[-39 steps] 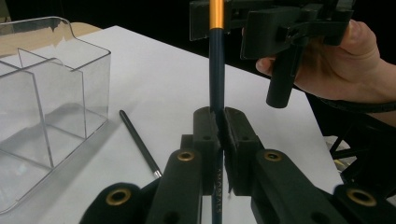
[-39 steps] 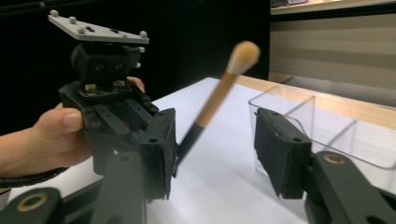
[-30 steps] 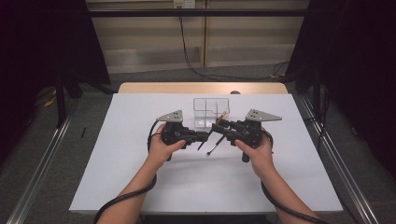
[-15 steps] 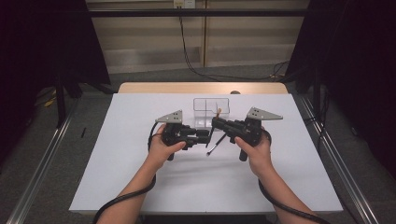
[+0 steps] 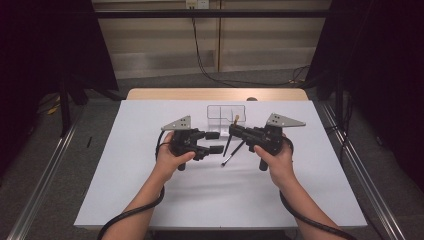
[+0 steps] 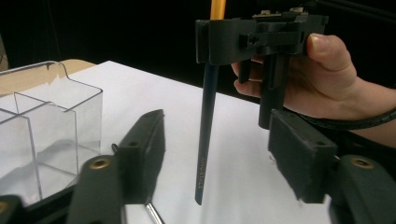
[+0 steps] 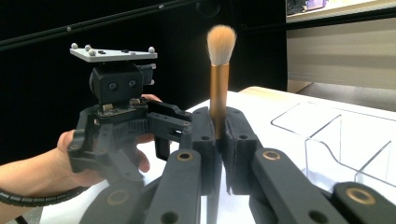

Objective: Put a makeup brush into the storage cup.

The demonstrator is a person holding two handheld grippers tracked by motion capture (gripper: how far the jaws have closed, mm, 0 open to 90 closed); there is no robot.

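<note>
A makeup brush (image 7: 219, 60) with tan bristles, a gold ferrule and a dark handle stands upright over the white table. My right gripper (image 5: 233, 131) is shut on it just below the ferrule, which shows close up in the right gripper view (image 7: 218, 128). My left gripper (image 5: 215, 142) faces it from the left, and its jaws have just been opening. In the left gripper view the brush handle (image 6: 205, 135) hangs between these jaws without touching either pad. The handle's lower end hovers slightly above the table.
A clear acrylic organiser (image 5: 226, 116) with several compartments stands just behind the grippers, and in the left gripper view its wall (image 6: 56, 116) is close on the left. A second slim dark brush (image 5: 232, 155) lies on the white table (image 5: 150, 200) beneath the held one.
The left gripper's jaws have spread apart and let go of the brush handle. The right gripper keeps the brush. Neither hand has shifted.
</note>
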